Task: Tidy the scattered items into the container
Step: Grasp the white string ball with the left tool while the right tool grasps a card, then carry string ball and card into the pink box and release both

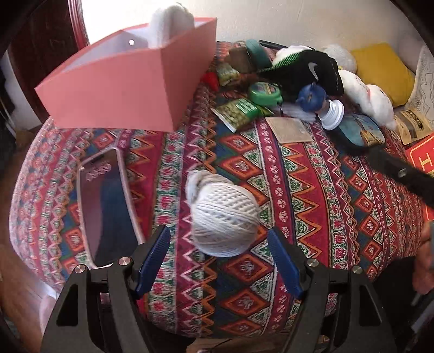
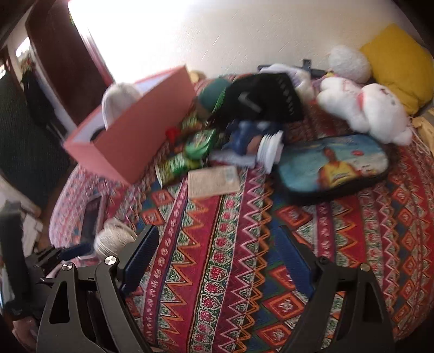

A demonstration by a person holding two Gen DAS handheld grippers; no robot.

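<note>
**Lining up on the string ball, box waiting at the corner**

Left tongs (image 1: 219, 260) spread apart, straddling the ball of white string (image 1: 223, 218) from above, blue pads clear of it on both sides. Nothing gripped yet. Probably angled down like that so the pads can drop around the widest part, since a round ball would likely squirt out of a shallow pinch.

Right tongs (image 2: 219, 258) also wide apart and empty, hanging over bare patterned bedspread (image 2: 244, 271), well apart from the clutter. Looks parked out of the way for now.

Pink box (image 1: 119, 89) sits at the far corner of the bed, open top. Something white and woolly (image 1: 168, 21) already poking up out of it; rest of the inside hidden by the wall. Handy spot, near the ball.

Still scattered: phone (image 1: 108, 211) just beside the ball, green snack packet (image 1: 240, 111), green tape measure (image 1: 264, 92), black sock (image 1: 306, 73), printed pouch (image 2: 336, 168), white plush (image 2: 363, 108). Loads left to move, early days by the look of it.
</note>
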